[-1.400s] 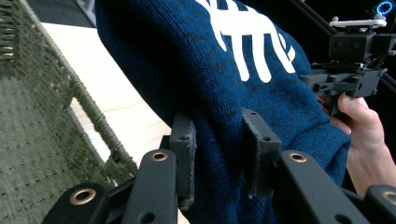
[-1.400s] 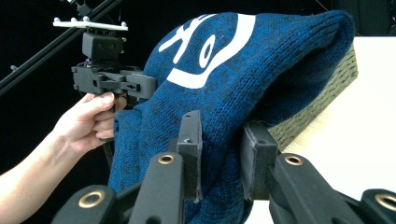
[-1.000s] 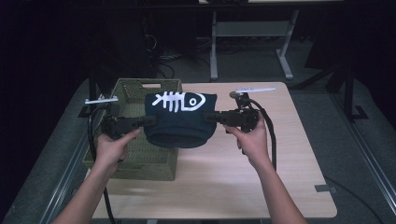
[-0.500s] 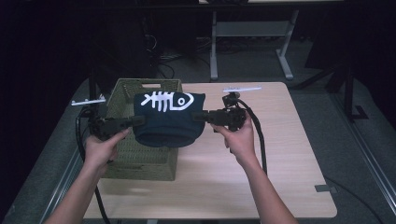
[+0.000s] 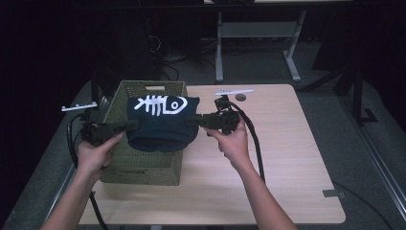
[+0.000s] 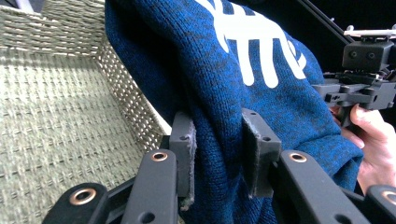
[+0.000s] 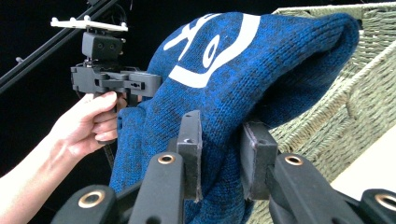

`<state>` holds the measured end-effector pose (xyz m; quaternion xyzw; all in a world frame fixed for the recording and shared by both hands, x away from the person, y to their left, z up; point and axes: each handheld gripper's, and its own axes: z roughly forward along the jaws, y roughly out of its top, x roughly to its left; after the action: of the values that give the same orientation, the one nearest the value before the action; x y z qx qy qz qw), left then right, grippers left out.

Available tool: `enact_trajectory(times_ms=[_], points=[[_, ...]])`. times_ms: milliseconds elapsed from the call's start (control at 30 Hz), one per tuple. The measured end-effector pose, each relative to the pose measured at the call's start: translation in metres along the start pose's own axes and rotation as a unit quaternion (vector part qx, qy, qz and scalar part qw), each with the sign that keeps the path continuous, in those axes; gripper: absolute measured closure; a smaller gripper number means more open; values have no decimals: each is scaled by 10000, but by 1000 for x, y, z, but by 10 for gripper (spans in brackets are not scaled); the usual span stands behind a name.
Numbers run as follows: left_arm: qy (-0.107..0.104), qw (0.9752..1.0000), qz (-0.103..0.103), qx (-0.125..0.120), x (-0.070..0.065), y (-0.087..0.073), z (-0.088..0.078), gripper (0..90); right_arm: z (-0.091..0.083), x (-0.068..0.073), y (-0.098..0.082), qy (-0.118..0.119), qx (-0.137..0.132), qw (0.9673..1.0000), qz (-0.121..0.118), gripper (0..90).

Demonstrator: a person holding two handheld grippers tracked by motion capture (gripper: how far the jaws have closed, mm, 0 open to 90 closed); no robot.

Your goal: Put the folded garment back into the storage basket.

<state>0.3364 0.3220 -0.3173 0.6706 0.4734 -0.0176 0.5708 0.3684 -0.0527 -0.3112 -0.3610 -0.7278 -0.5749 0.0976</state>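
Observation:
A folded dark blue knit sweater [image 5: 160, 122] with a white fish-skeleton print hangs in the air over a green woven basket [image 5: 143, 163]. My left gripper [image 5: 136, 125] is shut on the sweater's left side, and in the left gripper view its pads [image 6: 187, 149] pinch a fold of the sweater [image 6: 224, 93]. My right gripper [image 5: 189, 120] is shut on the right side. The right gripper view has thick knit [image 7: 233, 84] bunched between the black pads [image 7: 254, 154], with the basket's wall [image 7: 355, 116] just behind.
The basket sits at the left end of a light wooden table [image 5: 287, 158]; its woven floor [image 6: 56, 116] is bare. A small round hole [image 5: 240, 97] marks the far table edge. Dark floor and a metal desk frame [image 5: 258, 33] lie beyond.
Both hands have carried the sweater leftward, from partly over the table to over the basket. Both grips have stayed the same.

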Motion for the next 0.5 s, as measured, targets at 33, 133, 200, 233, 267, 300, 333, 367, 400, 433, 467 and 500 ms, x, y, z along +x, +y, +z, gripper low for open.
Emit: enact_trajectory(times_ms=[33, 133, 200, 233, 267, 300, 333, 367, 400, 433, 467, 500], points=[[13, 10000, -9, -1, 1, 0, -1, 689, 1, 0, 0, 8, 1, 10000, -17, 724], [42, 10000, -28, -27, 3, 0, -5, 690, 7, 1, 0, 10, 17, 10000, 12, 724], [67, 9999, -66, -52, 4, 0, -7, 690, 10, 1, 1, 21, 30, 10000, 3, 724], [82, 9999, -56, -49, 6, 0, -8, 690, 11, 1, 1, 29, 23, 10000, 12, 724], [87, 9999, -39, -58, 6, 0, -9, 689, 13, 1, 1, 38, 31, 10000, 5, 723], [101, 9999, -70, -69, 6, 0, -10, 690, 14, 1, 2, 45, 29, 10000, -3, 723], [108, 9999, -55, -70, 7, -1, -10, 690, 16, 1, 2, 45, 32, 10000, -17, 723], [110, 9999, -62, -79, 8, -1, -11, 690, 17, 1, 2, 45, 40, 10000, -10, 724], [119, 9999, -84, -67, 9, -1, -11, 689, 18, 1, 2, 52, 38, 10000, -8, 723], [129, 9999, -76, -77, 10, -1, -12, 689, 19, 1, 2, 53, 40, 10000, -5, 724], [139, 9998, -95, -70, 11, -1, -12, 690, 20, 1, 2, 46, 62, 10000, -5, 723], [142, 9998, -92, -67, 12, -1, -13, 689, 22, 0, 3, 41, 69, 10000, 5, 724]])
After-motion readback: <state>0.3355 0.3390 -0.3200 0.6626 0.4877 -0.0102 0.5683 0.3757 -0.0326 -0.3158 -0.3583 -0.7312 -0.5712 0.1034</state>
